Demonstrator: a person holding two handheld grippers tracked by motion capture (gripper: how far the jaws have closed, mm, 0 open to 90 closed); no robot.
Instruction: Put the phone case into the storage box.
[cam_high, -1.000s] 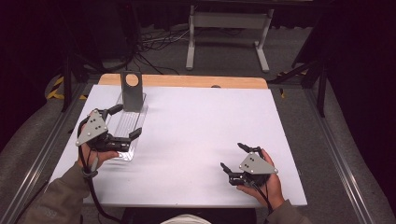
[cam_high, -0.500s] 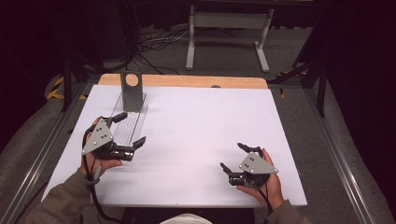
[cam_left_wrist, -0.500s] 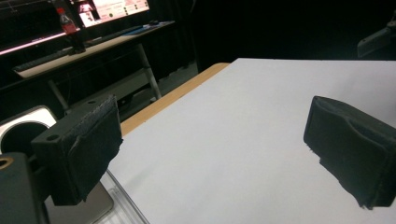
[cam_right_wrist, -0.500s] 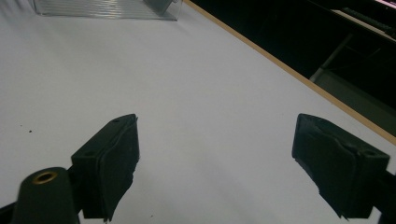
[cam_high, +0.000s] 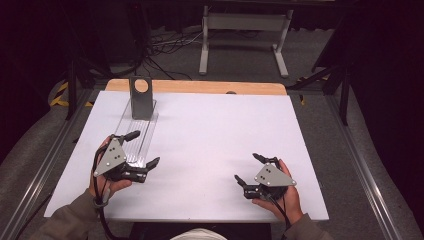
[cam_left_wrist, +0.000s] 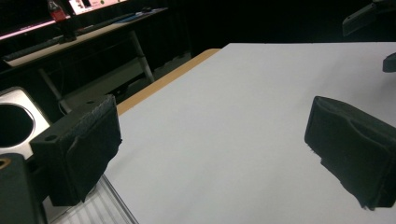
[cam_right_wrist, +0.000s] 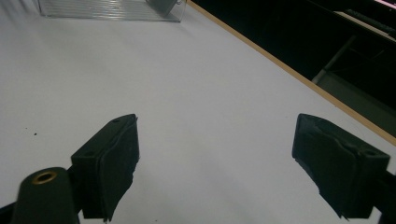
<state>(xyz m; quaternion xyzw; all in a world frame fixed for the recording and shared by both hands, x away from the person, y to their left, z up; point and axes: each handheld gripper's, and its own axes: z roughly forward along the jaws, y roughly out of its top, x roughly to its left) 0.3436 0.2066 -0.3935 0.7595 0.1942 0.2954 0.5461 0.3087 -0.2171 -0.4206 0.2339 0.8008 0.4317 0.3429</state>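
A clear ribbed plate (cam_high: 138, 129) lies on the left of the white table (cam_high: 215, 130), and a grey metal bracket with a round hole (cam_high: 141, 96) stands at its far end. My left gripper (cam_high: 145, 148) is open, straddling the plate's near end with nothing between its jaws. In the left gripper view, the left gripper (cam_left_wrist: 215, 154) has a corner of the ribbed plate (cam_left_wrist: 100, 210) under its left jaw. My right gripper (cam_high: 246, 167) rests open at the near right over bare table. In the right gripper view, the right gripper (cam_right_wrist: 224, 163) holds nothing, and the plate (cam_right_wrist: 107, 9) lies far ahead.
A wooden strip (cam_high: 200, 86) borders the table's far edge. Metal rails (cam_high: 362, 165) run along both sides. A white stand (cam_high: 242, 30) and cables lie on the floor beyond. The room around is dark.
My left gripper has drifted a little nearer to the person and to the right, along the plate's near end. The right gripper has stayed put.
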